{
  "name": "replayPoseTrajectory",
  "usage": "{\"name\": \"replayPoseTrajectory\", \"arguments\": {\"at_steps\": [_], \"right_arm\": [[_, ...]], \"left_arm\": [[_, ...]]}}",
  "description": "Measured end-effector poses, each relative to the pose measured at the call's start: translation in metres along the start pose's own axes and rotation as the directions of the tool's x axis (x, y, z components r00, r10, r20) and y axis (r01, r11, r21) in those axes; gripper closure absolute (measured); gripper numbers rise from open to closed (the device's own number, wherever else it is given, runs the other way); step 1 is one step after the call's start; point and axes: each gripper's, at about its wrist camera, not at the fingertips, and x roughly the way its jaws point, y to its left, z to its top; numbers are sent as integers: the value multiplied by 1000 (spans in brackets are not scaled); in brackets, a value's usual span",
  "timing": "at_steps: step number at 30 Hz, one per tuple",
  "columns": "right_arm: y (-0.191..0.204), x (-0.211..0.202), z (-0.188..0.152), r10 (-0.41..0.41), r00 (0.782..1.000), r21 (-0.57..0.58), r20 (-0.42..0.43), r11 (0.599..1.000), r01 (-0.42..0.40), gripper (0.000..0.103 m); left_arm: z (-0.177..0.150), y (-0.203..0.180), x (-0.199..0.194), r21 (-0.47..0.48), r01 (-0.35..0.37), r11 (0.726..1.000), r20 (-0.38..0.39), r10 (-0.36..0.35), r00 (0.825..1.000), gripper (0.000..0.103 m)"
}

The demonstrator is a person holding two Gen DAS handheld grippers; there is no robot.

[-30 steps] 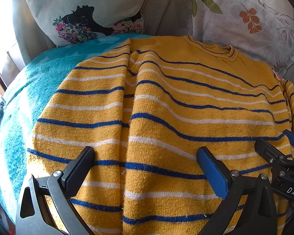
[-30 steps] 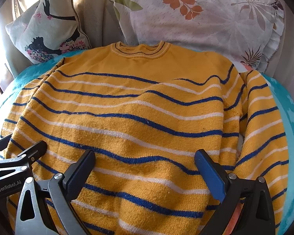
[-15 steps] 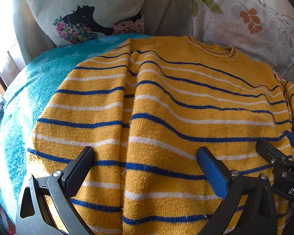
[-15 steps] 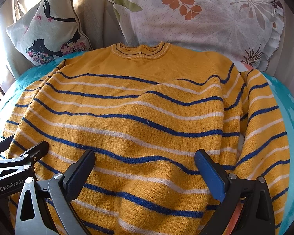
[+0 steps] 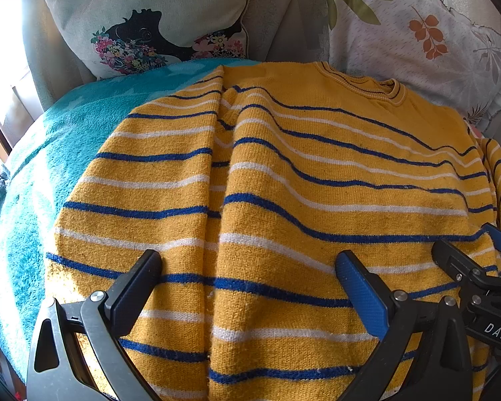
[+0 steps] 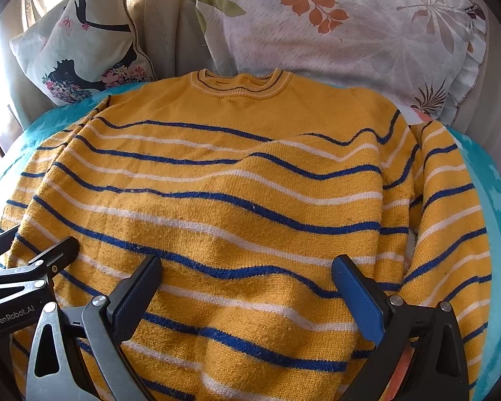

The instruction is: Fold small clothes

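A yellow sweater (image 5: 317, 180) with blue and white stripes lies flat on a teal blanket (image 5: 50, 153), collar away from me. It also fills the right wrist view (image 6: 237, 173). Its left sleeve (image 5: 157, 180) lies alongside the body, and its right sleeve (image 6: 447, 207) does the same. My left gripper (image 5: 247, 277) is open, hovering over the lower left part of the sweater. My right gripper (image 6: 243, 277) is open over the lower middle of the sweater. Each gripper shows at the edge of the other's view. Neither holds anything.
A cushion with a floral black figure (image 5: 157, 23) leans at the back left. A white pillow with leaf prints (image 6: 344, 33) leans at the back right. The teal blanket (image 6: 491, 180) shows on both sides of the sweater.
The right gripper has drawn back slightly, so the sweater sits a little lower in its view. The left gripper has hardly moved. Both stay open.
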Motion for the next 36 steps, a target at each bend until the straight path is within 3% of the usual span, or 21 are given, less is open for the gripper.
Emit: {"name": "replayPoseTrajectory", "arguments": {"at_steps": [17, 28, 31, 34, 36], "right_arm": [[3, 4, 1, -39, 999, -24, -14, 999, 38, 1], [-2, 6, 4, 15, 1000, -26, -26, 1000, -16, 0], [1, -2, 5, -34, 998, -38, -44, 999, 32, 2], [-4, -39, 2, -129, 992, 36, 5, 991, 129, 3], [-2, -71, -2, -248, 967, 44, 58, 968, 245, 2]], "left_arm": [[0, 0, 0, 0, -1, 1000, 0, 1, 1000, 0], [1, 1, 0, -5, 12, 1000, 4, -12, 1000, 0], [0, 3, -3, -11, 22, 1000, 12, -22, 1000, 0], [-1, 7, -4, -28, 42, 999, 22, -41, 999, 0], [-1, 7, -5, -34, 50, 998, 24, -49, 999, 0]]}}
